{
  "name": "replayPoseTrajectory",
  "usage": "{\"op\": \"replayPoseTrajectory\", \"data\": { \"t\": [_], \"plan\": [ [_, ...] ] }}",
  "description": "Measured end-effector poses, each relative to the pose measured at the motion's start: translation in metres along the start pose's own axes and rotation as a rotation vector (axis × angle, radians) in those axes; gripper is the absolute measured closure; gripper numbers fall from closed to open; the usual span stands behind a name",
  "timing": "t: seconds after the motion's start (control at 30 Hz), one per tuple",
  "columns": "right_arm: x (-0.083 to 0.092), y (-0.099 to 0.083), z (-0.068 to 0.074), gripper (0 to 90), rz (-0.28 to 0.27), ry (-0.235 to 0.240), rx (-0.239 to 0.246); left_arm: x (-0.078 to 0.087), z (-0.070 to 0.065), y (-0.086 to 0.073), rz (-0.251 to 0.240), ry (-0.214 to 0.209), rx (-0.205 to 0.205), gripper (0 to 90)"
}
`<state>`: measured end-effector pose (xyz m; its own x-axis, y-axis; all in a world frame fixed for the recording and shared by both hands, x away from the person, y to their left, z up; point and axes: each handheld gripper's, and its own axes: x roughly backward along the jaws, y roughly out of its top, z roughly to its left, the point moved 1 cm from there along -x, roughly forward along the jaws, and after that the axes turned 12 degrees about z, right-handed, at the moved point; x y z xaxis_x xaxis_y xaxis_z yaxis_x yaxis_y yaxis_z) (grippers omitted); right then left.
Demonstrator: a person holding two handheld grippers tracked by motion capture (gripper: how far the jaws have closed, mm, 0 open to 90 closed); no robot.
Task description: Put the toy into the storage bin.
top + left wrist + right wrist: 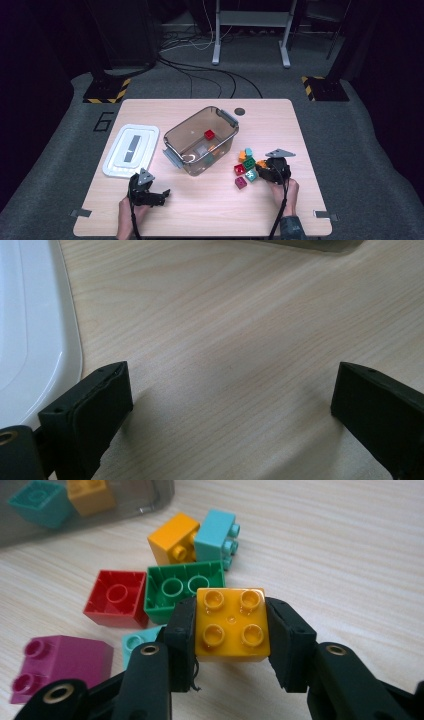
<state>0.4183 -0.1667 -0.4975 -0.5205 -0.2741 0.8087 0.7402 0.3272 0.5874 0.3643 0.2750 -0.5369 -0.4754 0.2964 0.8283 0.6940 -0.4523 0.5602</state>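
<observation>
From the high view we see the right gripper (pixel 263 166) near the wooden table's (pixel 210 210) right edge, beside the clear plastic bin (pixel 201 140). In the left gripper view, our left gripper (pixel 230 405) stands wide over bare wood beside the white plastic lid (pixel 30 330). In the right gripper view, the pads clamp the square orange toy brick (pixel 231 625), studs facing us, just before the green brick (pixel 182 587).

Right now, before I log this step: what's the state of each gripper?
Left gripper: open, empty, over the wooden table.
Right gripper: shut on the yellow-orange plastic studded brick.
</observation>
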Motion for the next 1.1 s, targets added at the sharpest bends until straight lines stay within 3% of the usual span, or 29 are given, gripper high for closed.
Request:
{"op": "replayPoseTrajectory", "data": {
  "t": [0.37, 1.1],
  "plan": [
    [0.019, 0.013, 0.004, 58.4, -0.063, 0.02, 0.002, 0.0, 0.0, 0.0, -0.001, 0.001, 0.002, 2.7],
    [0.048, 0.042, 0.017, 58.5, -0.181, 0.005, 0.049, 0.0, 0.0, 0.0, 0.002, 0.003, 0.003, 2.8]
  ]
}}
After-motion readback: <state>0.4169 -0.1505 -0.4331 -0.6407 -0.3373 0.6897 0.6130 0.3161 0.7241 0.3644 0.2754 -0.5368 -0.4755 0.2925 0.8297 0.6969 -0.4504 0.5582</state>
